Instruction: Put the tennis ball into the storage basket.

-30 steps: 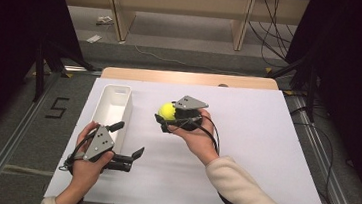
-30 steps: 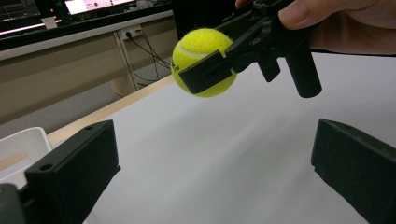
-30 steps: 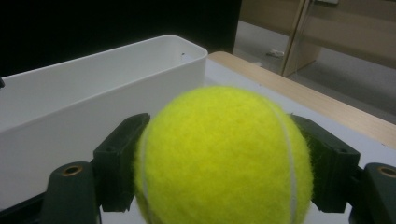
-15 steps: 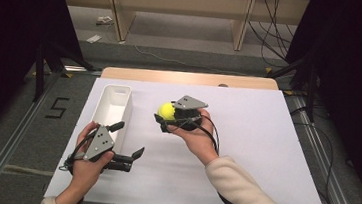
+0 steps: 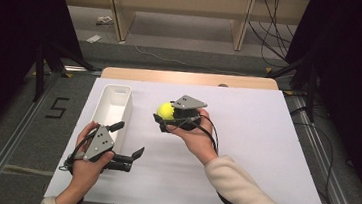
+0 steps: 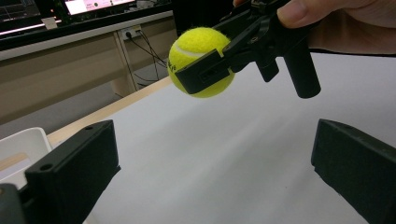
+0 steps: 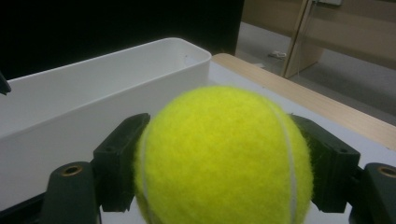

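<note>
In the high view, almost nothing is found changed against the pictures taken a second and half a second ago: the right tool (image 5: 166, 114) is held in the same place above the white surface (image 5: 264, 155), with the tennis ball (image 5: 165, 111) gripped between its jaws, clear of the surface. The white bin (image 5: 112, 110) lies just to the left of the ball, lengthwise away from the person. The left tool (image 5: 127, 142) is seen low and near the front edge, beside the near end of the bin, jaws spread wide and nothing between them. The pause is judged to mean that the ball has been lifted but not yet carried over the bin; the placing step seems to be ahead.

In the left gripper view, the two black jaws stand far apart at the bottom corners, with bare surface between them. Farther off, the ball (image 6: 201, 61) is seen raised in the air, clamped by the right tool (image 6: 223, 58), and a corner of the bin (image 6: 21, 144) is seen at the lower left.

In the right gripper view, the ball (image 7: 223, 158) is pressed from both sides by the jaws. The bin (image 7: 107, 93) is seen just beyond it, open and apparently empty, so a short move toward it is judged to be what remains.
</note>
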The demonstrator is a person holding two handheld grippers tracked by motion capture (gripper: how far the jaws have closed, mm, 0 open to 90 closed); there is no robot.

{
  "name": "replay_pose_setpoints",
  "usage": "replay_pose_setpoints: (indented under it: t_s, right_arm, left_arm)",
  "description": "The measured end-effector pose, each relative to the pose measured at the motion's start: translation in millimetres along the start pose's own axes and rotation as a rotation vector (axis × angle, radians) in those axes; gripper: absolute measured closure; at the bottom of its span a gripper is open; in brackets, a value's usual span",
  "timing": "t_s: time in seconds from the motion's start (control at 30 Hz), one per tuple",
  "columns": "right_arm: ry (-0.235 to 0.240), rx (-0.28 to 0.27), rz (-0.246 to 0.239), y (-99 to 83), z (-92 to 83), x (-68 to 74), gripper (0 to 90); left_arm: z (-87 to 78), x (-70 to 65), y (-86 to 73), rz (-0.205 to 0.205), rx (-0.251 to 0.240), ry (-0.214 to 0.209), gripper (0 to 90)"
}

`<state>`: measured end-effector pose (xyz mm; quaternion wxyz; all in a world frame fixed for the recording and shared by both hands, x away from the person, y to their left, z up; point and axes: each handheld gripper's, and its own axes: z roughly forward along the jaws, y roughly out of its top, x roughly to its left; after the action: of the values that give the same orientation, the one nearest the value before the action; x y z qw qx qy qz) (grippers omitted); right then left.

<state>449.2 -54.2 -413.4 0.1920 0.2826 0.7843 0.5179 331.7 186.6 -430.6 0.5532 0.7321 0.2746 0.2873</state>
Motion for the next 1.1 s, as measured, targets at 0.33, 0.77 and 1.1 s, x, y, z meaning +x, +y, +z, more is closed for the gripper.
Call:
replay_pose_setpoints:
  t_s: [0.33, 0.77, 1.1]
  right_arm:
    - [0.0, 0.004, 0.002, -0.3, 0.8, -0.2, 26.1]
    - [0.01, 0.004, 0.002, 0.8, 3.7, 2.3, 26.1]
    - [0.021, 0.004, 0.0, 1.3, 7.9, 6.8, 26.1]
  left_arm:
    - [0.0, 0.1, 0.0, 0.0, -0.001, 0.001, 0.3]
    - [-0.1, 0.0, 0.1, -0.001, -0.002, 0.0, 0.3]
    - [-0.2, 0.1, -0.1, -0.003, -0.002, -0.002, 0.3]
